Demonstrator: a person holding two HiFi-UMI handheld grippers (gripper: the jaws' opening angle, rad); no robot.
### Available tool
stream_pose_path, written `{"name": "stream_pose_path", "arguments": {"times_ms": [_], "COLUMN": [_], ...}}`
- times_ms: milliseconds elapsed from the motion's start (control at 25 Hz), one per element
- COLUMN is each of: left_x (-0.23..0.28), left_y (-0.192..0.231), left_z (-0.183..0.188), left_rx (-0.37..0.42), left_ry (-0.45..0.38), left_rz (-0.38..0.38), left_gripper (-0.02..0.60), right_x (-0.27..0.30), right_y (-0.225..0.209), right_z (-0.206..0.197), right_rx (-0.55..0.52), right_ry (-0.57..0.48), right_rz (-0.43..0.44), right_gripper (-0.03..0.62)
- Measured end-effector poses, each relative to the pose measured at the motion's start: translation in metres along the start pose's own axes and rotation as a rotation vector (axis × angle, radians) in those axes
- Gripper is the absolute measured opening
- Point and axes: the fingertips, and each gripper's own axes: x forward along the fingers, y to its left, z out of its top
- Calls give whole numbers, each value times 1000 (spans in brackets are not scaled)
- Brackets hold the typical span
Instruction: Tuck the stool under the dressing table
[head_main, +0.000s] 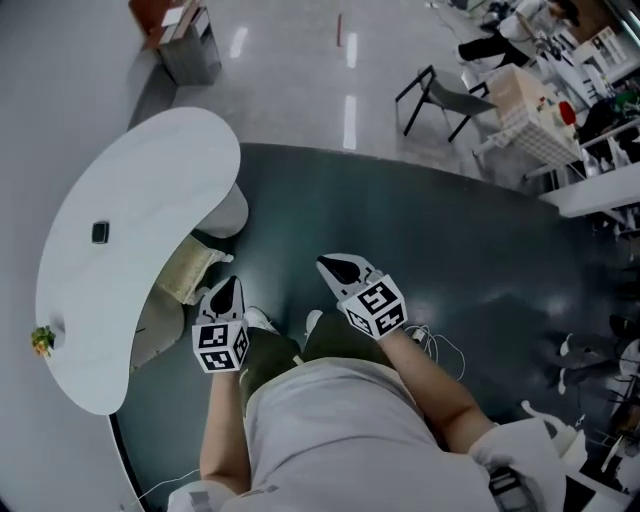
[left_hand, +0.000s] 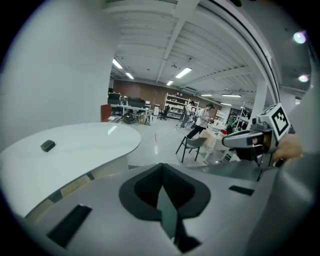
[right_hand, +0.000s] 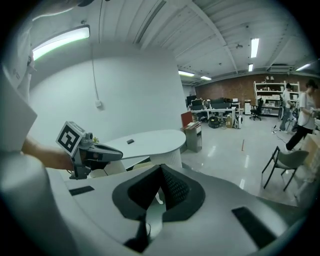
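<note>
Stool (head_main: 187, 268) partly under the white table (head_main: 120, 250), just beside the left gripper (head_main: 228, 288), farther from the right gripper (head_main: 338, 266) — both clamped shut, empty. Dark mat (head_main: 470, 260) underfoot — glossy workshop floor beyond.

the stool (head_main: 188, 268) sits partly under the table (head_main: 150, 170). a small thing (head_main: 99, 232) lies on top. a chair (head_main: 442, 98) stands far right.

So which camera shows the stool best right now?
Head view: the stool shows from above, its beige seat partly under the dressing table. Both gripper views catch only a beige sliver beneath the tabletop.
</note>
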Motion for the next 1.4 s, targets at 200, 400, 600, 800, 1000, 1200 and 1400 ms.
{"name": "stream_pose_path", "arguments": {"times_ms": [200,400,600,800,1000,1200,1400], "left_x": [-27,-54,-82,-97,-109,-117,-117], "left_y": [-30,-59,-82,-87,-94,-97,-98], "left_z": [47,93,121,130,139,141,142], "left_rx": [66,116,110,98,114,120,130], "left_ry": [-58,-118,-171,-219,-243,-250,-250], "left_rz": [-48,-111,-181,-183,-164,-156,-151], "left_gripper": [2,3,3,3,3,3,3], "right_x": [-45,-81,-108,-128,-146,-152,-155], "right_y": [11,31,50,53,51,50,49], "right_z": [41,70,89,97,101,94,93], "right_rx": [-18,-58,-83,-67,-50,-47,-56], "right_ry": [-81,-147,-205,-253,-276,-270,-267], "right_rz": [0,5,25,23,13,-1,-14], "right_gripper": [11,9,9,11,9,11,11]}}
